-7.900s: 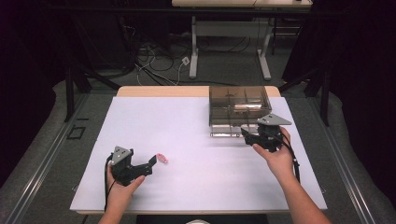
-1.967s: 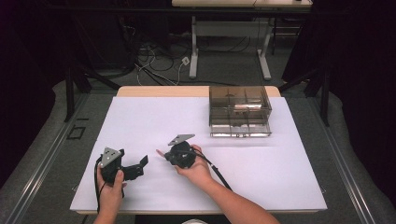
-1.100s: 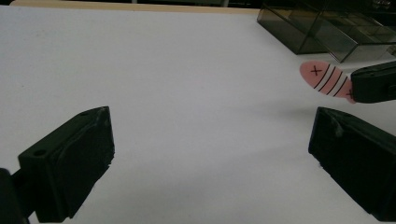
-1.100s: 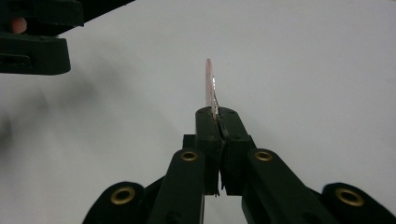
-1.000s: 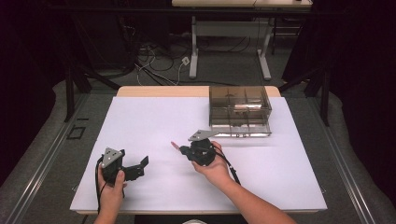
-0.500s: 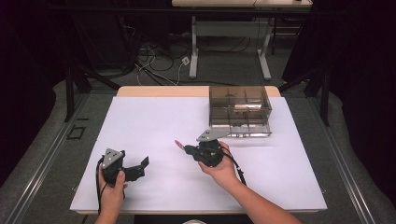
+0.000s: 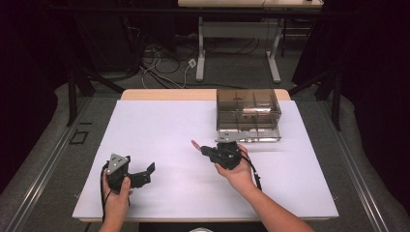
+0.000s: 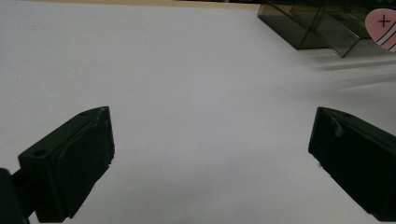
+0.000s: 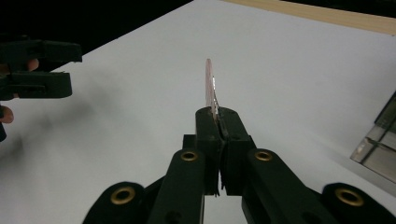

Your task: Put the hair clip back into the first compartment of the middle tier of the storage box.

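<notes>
From the high view, your right hand-held gripper [image 7: 205, 150] sits over the middle of the white desk [image 7: 159, 125], just near of the smoky clear compartment box [image 7: 247, 115] at the far right. A small pink pick-shaped piece [image 7: 195, 144] sticks out from its tips toward the left. Your left hand-held gripper [image 7: 145, 172] rests at the near left, well apart from the other, its jaws spread with nothing between them.

In the left gripper view, your two black jaws stand wide apart over bare desk [image 8: 187, 84]. The box [image 8: 308, 23] lies at the far right, and the pink piece [image 8: 383, 28], marked with a plus sign and stripes, shows at the edge.

In the right gripper view, your jaws are clamped together on the pink piece [image 9: 210, 86], seen edge-on and standing upright above the tips. The left hand-held gripper [image 9: 42, 70] is at the far left; a box corner [image 9: 380, 140], seemingly, sits right.
</notes>
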Demonstrator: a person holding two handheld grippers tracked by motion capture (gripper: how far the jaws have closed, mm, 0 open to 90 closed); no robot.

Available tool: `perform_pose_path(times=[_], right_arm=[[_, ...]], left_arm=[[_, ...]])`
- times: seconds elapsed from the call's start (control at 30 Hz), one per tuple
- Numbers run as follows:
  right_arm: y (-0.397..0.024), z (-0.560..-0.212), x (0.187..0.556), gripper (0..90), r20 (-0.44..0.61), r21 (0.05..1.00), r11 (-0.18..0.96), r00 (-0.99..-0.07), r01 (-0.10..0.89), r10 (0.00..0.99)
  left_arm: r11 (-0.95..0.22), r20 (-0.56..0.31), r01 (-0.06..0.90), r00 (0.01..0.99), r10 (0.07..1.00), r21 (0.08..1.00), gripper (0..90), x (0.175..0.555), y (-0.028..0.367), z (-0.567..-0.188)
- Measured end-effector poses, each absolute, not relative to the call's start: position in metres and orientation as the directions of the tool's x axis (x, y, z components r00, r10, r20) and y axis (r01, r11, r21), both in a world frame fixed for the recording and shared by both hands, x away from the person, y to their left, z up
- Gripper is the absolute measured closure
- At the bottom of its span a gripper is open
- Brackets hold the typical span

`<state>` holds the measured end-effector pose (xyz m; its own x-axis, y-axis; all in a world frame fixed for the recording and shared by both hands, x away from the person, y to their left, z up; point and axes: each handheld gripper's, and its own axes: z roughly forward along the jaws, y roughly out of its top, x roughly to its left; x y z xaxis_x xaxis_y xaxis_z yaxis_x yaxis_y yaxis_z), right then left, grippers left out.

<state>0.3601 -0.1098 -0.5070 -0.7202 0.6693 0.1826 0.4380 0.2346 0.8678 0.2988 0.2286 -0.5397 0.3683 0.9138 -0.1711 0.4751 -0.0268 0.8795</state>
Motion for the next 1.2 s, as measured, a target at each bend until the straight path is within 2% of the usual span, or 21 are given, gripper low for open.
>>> perform_pose_path(times=[0.37, 1.2], right_arm=[[-0.132, -0.503, 0.37, 88.2, 0.216, 0.868, 0.178, -0.674, 0.464, 0.706], [-0.173, -0.503, 0.392, 88.2, 0.195, 0.883, 0.104, -0.558, 0.458, 0.807]], left_arm=[[-0.034, -0.162, 0.471, 0.368, 0.916, 0.881, 0.4, 0.299, 0.231, -0.539], [-0.032, -0.161, 0.468, 0.367, 0.916, 0.883, 0.4, 0.298, 0.231, -0.539]])
